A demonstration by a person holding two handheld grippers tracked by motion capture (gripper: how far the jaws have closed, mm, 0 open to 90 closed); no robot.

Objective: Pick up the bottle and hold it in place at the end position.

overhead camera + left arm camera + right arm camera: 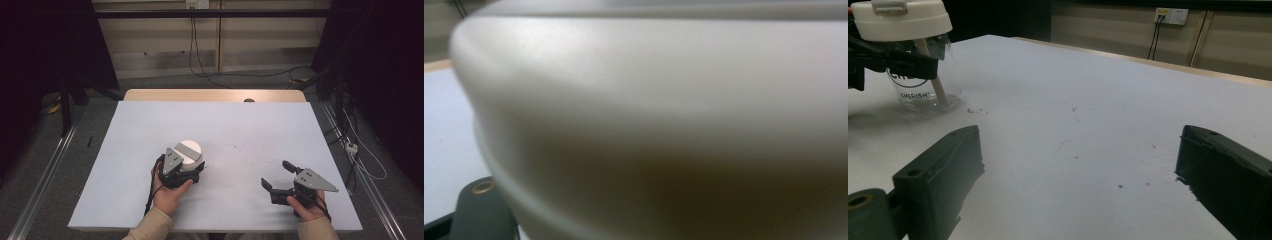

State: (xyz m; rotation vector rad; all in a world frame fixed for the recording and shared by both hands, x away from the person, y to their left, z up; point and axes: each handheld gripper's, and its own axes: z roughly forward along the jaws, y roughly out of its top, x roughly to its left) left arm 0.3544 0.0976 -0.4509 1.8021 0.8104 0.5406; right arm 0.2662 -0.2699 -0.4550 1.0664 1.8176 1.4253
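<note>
A: Left claw (pixel 192 167) first. Open or closed?

B: Closed on the cup (pixel 923 92), pinching the clear wall from both sides just under the white lid (pixel 898 20). Pressed so close to that lid (pixel 649 100) as to blur it in the left claw's own view.

A: And the best way to handle this step?

B: Judging by the grip, hold firm but gentle. Squeeze enough to stop a slick wall from slipping, not enough to crack it. Lift straight up and level, with no tilt, given the pale stick (pixel 933 75) leaning inside and the lid perhaps only resting on top. Move slowly. Set down flat, then let go only once fully seated on the worktop (pixel 225 130).

A: Place of the cup relative to that claw?

B: Right between its jaws, upright, base seemingly on the worktop, top standing above the jaw line. Touching on both sides.

A: Now the right claw (pixel 274 173)?

B: Spread wide, gripping nothing, low over bare worktop. Well apart from the cup. In the right claw's view (pixel 1078 165), found ahead and far off to the left.

A: Any use for it?

B: Possibly for steadying or taking the lid. Otherwise best left clear of the lifting path. Also worth minding the cable trailing behind the left hand, to avoid a snag.
</note>
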